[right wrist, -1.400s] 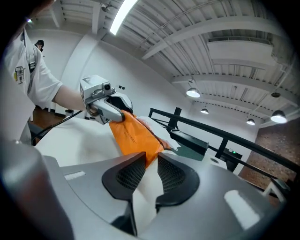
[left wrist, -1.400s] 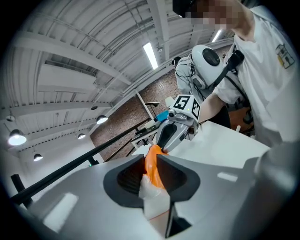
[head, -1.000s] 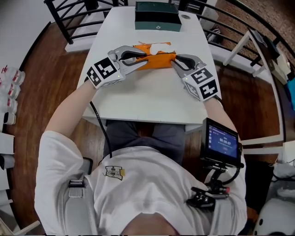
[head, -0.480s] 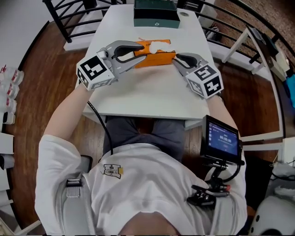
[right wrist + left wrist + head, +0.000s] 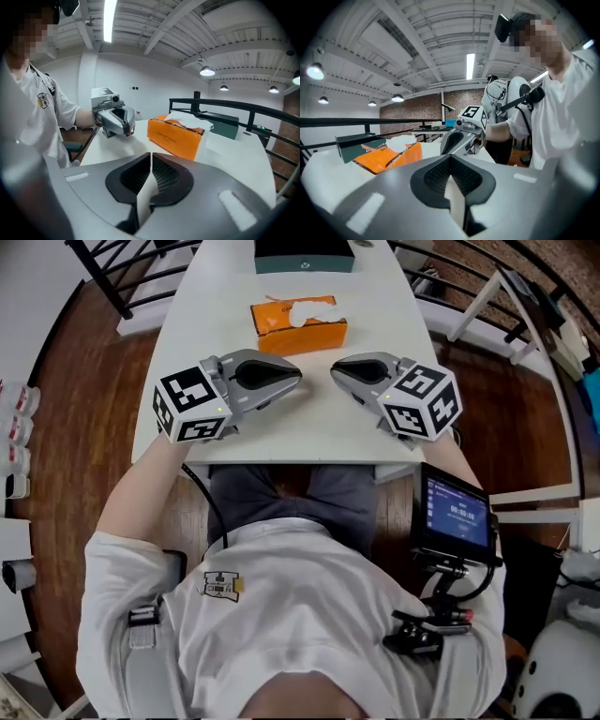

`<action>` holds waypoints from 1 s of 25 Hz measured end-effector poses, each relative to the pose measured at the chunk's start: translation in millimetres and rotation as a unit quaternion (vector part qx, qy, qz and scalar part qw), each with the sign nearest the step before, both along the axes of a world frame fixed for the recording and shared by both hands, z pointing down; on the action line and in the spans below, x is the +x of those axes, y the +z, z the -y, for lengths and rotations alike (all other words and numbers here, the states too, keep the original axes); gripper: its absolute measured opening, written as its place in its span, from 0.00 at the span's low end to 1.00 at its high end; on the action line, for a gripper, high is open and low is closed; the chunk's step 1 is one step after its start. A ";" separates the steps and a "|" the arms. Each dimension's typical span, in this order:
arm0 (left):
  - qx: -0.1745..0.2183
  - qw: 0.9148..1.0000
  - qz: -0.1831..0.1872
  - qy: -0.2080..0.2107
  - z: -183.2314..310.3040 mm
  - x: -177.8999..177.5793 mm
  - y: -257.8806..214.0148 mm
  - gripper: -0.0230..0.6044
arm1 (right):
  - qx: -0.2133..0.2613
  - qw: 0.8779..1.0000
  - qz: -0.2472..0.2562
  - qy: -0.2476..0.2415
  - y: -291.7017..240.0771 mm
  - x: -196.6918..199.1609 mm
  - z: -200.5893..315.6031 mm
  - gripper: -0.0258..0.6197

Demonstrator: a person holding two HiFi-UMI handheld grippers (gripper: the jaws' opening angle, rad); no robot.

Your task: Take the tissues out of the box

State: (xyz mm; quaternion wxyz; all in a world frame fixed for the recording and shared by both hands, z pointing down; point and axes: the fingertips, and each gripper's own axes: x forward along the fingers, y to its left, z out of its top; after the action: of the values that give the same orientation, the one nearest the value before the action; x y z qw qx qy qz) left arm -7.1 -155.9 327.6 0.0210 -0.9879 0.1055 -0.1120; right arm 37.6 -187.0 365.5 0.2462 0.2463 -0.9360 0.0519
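Both grippers hover level over the near half of the white table (image 5: 309, 432), tips facing each other. The left gripper (image 5: 296, 376) is pinched shut and empty; the right gripper (image 5: 336, 369) is closing on nothing. Beyond them, clear of both, sits the orange tissue box (image 5: 298, 332), a tissue (image 5: 305, 312) poking from its slot. A pull seemingly awaits a forward reach with reopened jaws.

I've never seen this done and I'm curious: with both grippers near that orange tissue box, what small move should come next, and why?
Probably open the left gripper and ease it forward to the white tissue poking from the orange box. That gripper is shut, empty and short of the box, and no tissue is out yet.
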 end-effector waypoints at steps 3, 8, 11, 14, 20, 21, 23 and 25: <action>-0.030 0.999 -0.006 -0.007 4.3 -0.5 0.8 0.04 | -0.008 1.000 0.000 -0.013 0.7 -5.6 -8.1 0.04; -0.072 0.997 -0.023 -0.017 8.7 -2.7 2.3 0.04 | -0.016 0.999 -0.006 -0.028 3.7 -9.2 -16.1 0.04; -0.077 0.997 -0.022 -0.017 8.1 -2.5 3.1 0.04 | -0.015 0.999 -0.014 -0.031 5.4 -9.9 -18.2 0.04; -0.079 0.997 -0.018 -0.015 7.8 -2.1 4.1 0.04 | -0.014 0.999 -0.017 -0.032 6.0 -10.2 -18.5 0.04; -0.076 0.997 -0.021 -0.014 7.1 -3.2 2.9 0.04 | -0.012 0.999 -0.014 -0.031 4.7 -10.3 -18.1 0.04; -0.076 0.997 -0.022 -0.014 7.0 -3.4 2.5 0.04 | -0.012 0.999 -0.014 -0.030 4.4 -10.4 -18.1 0.04; -0.074 0.997 -0.023 -0.014 7.3 -3.5 1.4 0.04 | -0.012 0.999 -0.013 -0.030 4.0 -10.7 -18.0 0.04; -0.073 0.997 -0.023 -0.016 7.3 -3.9 0.7 0.04 | -0.012 0.999 -0.014 -0.031 3.9 -11.1 -18.3 0.04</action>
State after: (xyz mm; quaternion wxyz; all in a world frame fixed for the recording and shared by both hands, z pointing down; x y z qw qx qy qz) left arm -10.9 -163.1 328.3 -0.0554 -0.9873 0.1129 -0.0965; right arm 26.5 -168.7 369.3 0.2641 0.2147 -0.9389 0.0519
